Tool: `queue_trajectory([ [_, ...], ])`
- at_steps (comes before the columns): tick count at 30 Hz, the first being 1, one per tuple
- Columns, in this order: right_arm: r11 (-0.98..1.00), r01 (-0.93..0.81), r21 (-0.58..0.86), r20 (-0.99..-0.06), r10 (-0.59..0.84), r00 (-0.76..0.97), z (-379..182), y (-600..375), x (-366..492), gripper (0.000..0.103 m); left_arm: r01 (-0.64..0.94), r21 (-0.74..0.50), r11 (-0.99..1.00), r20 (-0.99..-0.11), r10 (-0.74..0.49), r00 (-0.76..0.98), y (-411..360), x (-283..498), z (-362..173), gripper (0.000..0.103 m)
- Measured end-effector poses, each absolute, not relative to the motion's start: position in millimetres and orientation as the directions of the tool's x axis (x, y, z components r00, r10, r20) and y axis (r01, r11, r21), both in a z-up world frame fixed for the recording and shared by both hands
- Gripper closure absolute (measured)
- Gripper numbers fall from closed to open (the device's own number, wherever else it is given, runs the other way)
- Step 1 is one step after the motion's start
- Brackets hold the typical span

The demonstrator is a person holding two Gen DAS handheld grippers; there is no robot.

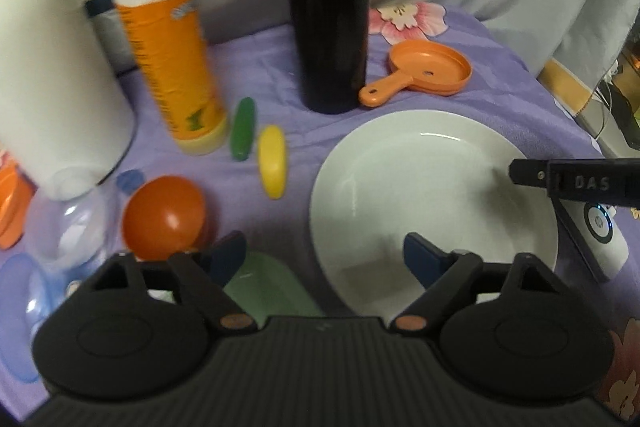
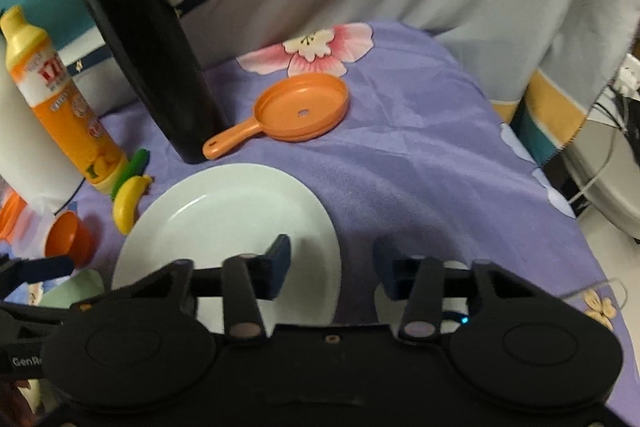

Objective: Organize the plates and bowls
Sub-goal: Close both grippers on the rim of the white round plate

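The white plate (image 1: 420, 195) lies flat, face up on the purple cloth (image 2: 420, 163), in front of the black flask (image 2: 148, 59). Only the left wrist view shows the orange bowl's (image 1: 166, 217) hollow, left of the plate. The left gripper (image 1: 324, 255) gapes across the plate's left rim, the right gripper (image 2: 330, 263) straddles its right rim, narrower; neither pinches it.

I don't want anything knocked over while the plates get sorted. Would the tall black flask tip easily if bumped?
Probably yes. The black flask is tall and narrow on a small base, standing on soft, wrinkled purple cloth, so a nudge near its top could topple it. It would likely fall onto the orange toy pan touching its base or the white plate.
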State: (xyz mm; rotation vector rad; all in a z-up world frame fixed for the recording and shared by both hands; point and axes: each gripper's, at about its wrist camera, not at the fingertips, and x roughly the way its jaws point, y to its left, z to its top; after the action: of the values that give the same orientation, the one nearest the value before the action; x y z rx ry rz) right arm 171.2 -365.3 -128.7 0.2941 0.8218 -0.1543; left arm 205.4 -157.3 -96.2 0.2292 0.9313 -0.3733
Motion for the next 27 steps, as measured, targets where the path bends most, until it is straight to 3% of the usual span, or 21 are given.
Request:
queue_trajectory([
  [5, 0.958, 0.213, 0.194, -0.752, 0.006, 0.659, -142, -363, 181, 0.07, 0.439, -0.005, 0.898, -0.844, -0.24, 0.48, -165, 219, -112, 0.053],
  [7, 0.961, 0.2, 0.192, -0.748, 0.011, 0.664, -144, -362, 182, 0.07, 0.447, -0.03, 0.894, -0.846, -0.262, 0.465, -165, 220, -115, 0.056],
  [14, 0.964, 0.165, 0.211, -0.737, 0.046, 0.675, -142, -358, 169, 0.07, 0.459, -0.025, 0.888, -0.841, -0.267, 0.471, -169, 214, -115, 0.054],
  [18, 0.963, 0.202, 0.181, -0.736, -0.004, 0.677, -140, -349, 166, 0.075, 0.425, -0.009, 0.905, -0.838, -0.238, 0.49, -172, 212, -111, 0.057],
  [27, 0.956, 0.233, 0.178, -0.733, -0.029, 0.68, -111, -333, 150, 0.075, 0.369, 0.014, 0.929, -0.836, -0.192, 0.515, -160, 189, -87, 0.06],
])
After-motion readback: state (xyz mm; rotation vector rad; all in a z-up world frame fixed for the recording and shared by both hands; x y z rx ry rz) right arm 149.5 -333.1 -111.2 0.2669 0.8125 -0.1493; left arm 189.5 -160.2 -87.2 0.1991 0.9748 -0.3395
